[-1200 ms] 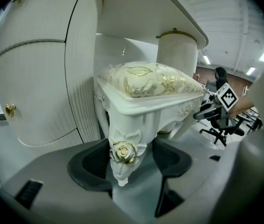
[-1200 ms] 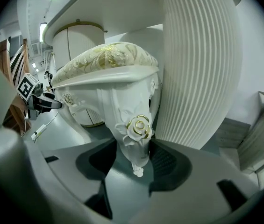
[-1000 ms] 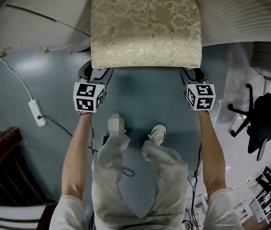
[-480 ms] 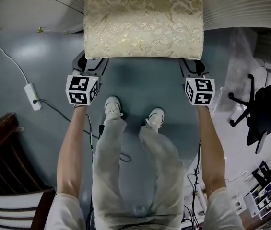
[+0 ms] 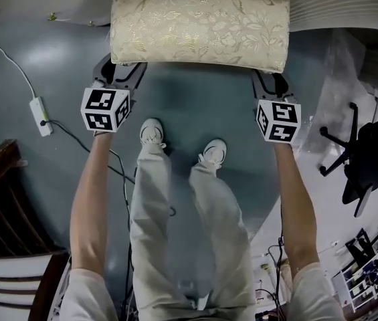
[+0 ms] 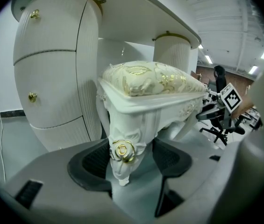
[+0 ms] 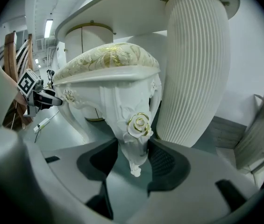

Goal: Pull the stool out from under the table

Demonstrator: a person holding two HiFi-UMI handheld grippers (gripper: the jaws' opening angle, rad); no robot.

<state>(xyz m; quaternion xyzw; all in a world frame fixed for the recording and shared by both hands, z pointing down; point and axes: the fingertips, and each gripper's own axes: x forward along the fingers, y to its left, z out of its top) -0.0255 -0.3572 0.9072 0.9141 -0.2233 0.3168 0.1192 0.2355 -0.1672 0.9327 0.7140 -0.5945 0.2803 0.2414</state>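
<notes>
The stool (image 5: 199,19) has a gold floral cushion and white carved legs, and it stands on the grey floor in front of the white table (image 5: 339,9). My left gripper (image 5: 118,71) is shut on the stool's front left leg (image 6: 122,157), which is pressed between the dark pads (image 6: 94,160). My right gripper (image 5: 269,82) is shut on the front right leg (image 7: 136,129), just below its gold rose. Its jaws have just closed a little further on that leg. Each gripper view shows the other gripper's marker cube across the stool.
The table's drawer pedestal (image 6: 52,69) and ribbed column (image 7: 195,64) stand behind the stool. A white power strip (image 5: 39,116) with its cable lies on the floor at left. At right is a black office chair (image 5: 366,159), and dark wooden furniture (image 5: 1,199) is at lower left. The person's feet (image 5: 152,132) are just behind the grippers.
The stool has come further out toward the person, with both grippers still on its front legs. The person has stepped back, and both feet are now planted.
</notes>
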